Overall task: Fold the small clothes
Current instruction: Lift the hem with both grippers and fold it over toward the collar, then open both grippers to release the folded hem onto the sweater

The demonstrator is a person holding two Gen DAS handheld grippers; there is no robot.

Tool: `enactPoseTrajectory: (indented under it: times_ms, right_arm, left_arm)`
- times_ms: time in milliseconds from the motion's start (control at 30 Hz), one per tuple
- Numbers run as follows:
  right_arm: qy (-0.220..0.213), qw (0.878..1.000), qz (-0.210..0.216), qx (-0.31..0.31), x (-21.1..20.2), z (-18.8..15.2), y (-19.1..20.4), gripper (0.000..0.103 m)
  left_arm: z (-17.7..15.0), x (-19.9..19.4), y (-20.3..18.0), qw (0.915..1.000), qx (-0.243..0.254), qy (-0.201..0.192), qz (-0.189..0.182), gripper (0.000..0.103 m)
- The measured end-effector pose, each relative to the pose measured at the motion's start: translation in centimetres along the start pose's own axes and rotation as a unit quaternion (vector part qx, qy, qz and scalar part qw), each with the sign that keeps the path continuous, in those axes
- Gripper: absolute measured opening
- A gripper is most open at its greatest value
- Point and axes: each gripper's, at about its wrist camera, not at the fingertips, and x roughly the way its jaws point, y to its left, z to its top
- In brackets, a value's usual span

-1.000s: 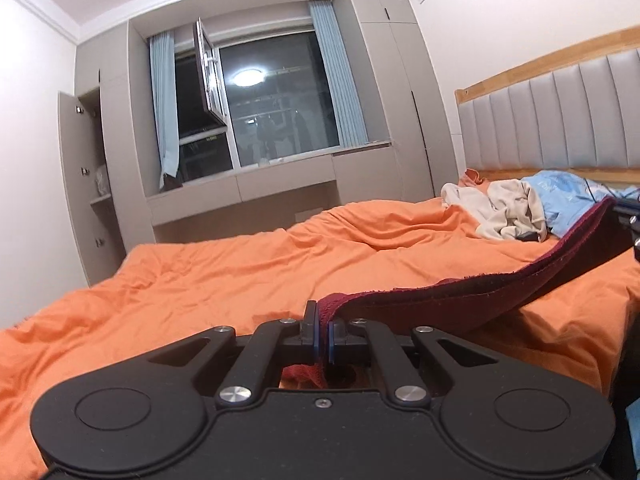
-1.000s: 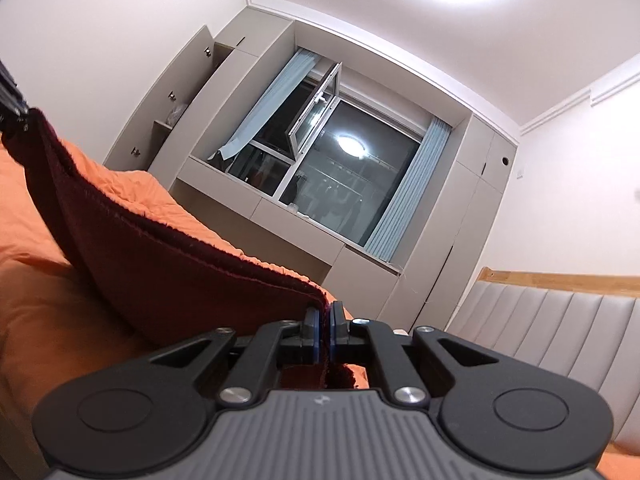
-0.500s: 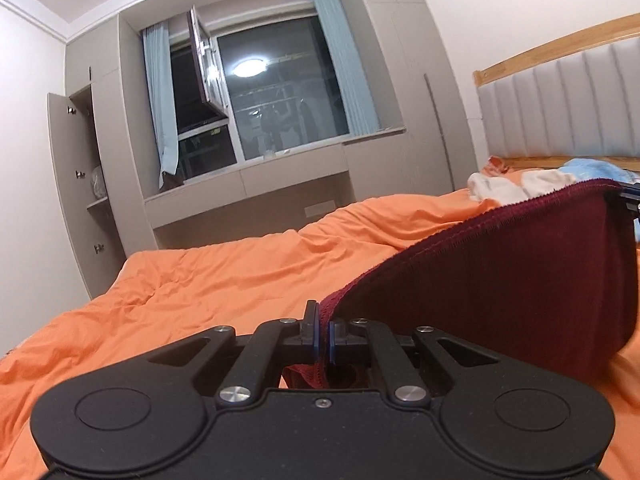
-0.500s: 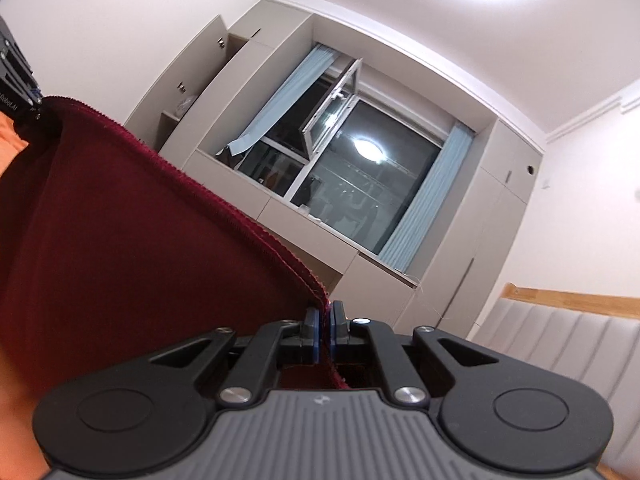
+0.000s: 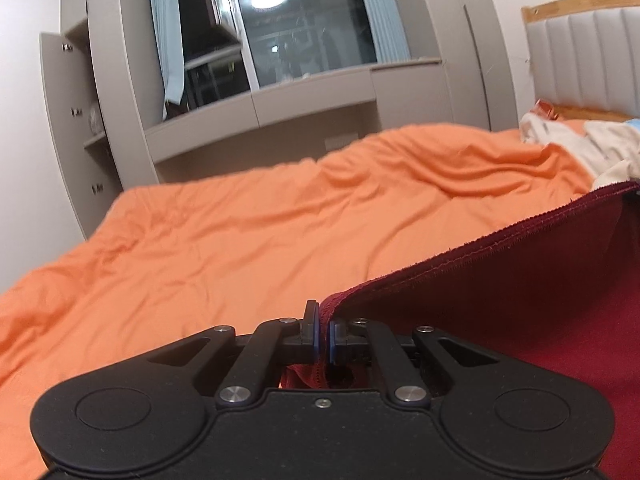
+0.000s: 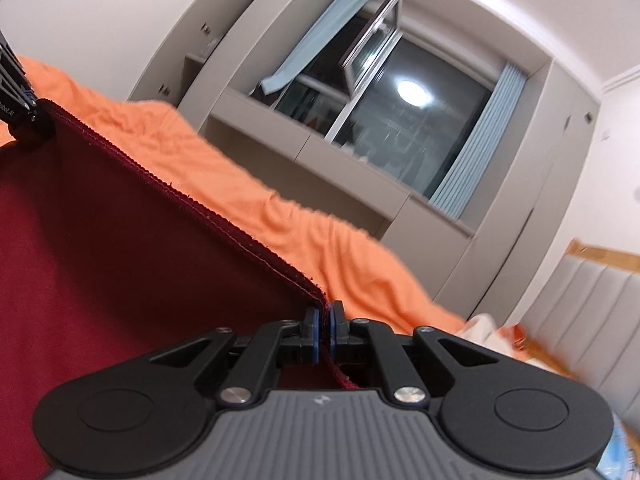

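Observation:
A dark red garment (image 5: 520,300) is stretched in the air between my two grippers, above the orange bedspread (image 5: 240,240). My left gripper (image 5: 323,334) is shut on one corner of its hemmed edge, and the cloth runs off to the right. In the right wrist view the same dark red garment (image 6: 120,260) fills the left side, with my right gripper (image 6: 325,330) shut on its other corner. The left gripper's black fingers (image 6: 20,104) pinch the far corner at the upper left of that view. The garment's lower part is hidden below both grippers.
A pile of pale clothes (image 5: 580,148) lies near the padded grey headboard (image 5: 592,60). Grey built-in cabinets (image 5: 100,120) and a dark window (image 5: 304,32) with blue curtains stand beyond the bed. The orange bedspread (image 6: 320,240) spreads wide ahead.
Both grippers have swept across the bed with the red garment taut between them, toward the window. The views have tipped downward, so more bedspread and less ceiling shows.

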Motion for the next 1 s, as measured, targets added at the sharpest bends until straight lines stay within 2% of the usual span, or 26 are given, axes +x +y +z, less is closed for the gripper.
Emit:
enactPoseTrajectory:
  times_ms: [233, 467, 533, 633, 667, 700, 733, 800, 833, 900, 967, 1000]
  right_arm:
    - [0.060, 0.996, 0.060, 0.017, 5.8, -2.3, 0.4, 0.005]
    - [0.096, 0.992, 0.079, 0.014, 6.8, -4.4, 1.6, 0.006]
    - [0.103, 0.991, 0.079, 0.011, 7.0, -4.5, 1.9, 0.010]
    - [0.114, 0.990, 0.080, 0.013, 7.1, -4.7, 2.0, 0.021]
    - [0.117, 0.990, 0.082, 0.014, 7.1, -4.8, 2.0, 0.034]
    - [0.119, 0.989, 0.083, 0.015, 7.2, -4.7, 1.9, 0.051]
    - [0.117, 0.990, 0.081, 0.017, 7.1, -4.8, 1.8, 0.057]
    - [0.114, 0.990, 0.081, 0.021, 6.9, -4.5, 1.5, 0.071]
    - [0.115, 0.990, 0.082, 0.024, 6.8, -4.4, 1.3, 0.074]
    - [0.112, 0.990, 0.079, 0.030, 6.5, -4.1, 0.8, 0.089]
    - [0.107, 0.991, 0.068, 0.033, 6.3, -4.0, 0.4, 0.097]
    - [0.106, 0.992, 0.062, 0.033, 6.1, -3.9, 0.2, 0.098]
  left_arm:
    - [-1.2, 6.4, 0.5, 0.9979, 0.006, 0.063, -0.015, 0.005]
    - [-3.0, 10.4, -0.1, 0.9924, 0.008, 0.119, -0.029, 0.005]
    - [-3.3, 11.0, -0.3, 0.9916, 0.013, 0.126, -0.027, 0.006]
    - [-3.5, 11.4, -0.3, 0.9900, 0.013, 0.139, -0.023, 0.020]
    - [-3.3, 11.4, -0.2, 0.9896, 0.010, 0.142, -0.023, 0.026]
    - [-3.2, 11.4, -0.1, 0.9890, 0.006, 0.145, -0.027, 0.038]
    - [-3.1, 11.4, 0.2, 0.9885, -0.002, 0.148, -0.033, 0.044]
    - [-2.9, 11.1, 0.8, 0.9872, -0.024, 0.151, -0.044, 0.070]
    - [-2.8, 11.0, 1.2, 0.9864, -0.035, 0.152, -0.050, 0.075]
    - [-2.5, 10.7, 1.8, 0.9855, -0.053, 0.150, -0.059, 0.086]
    - [-2.2, 10.3, 2.2, 0.9849, -0.064, 0.149, -0.060, 0.092]
    - [-2.1, 10.1, 2.3, 0.9851, -0.065, 0.148, -0.058, 0.093]
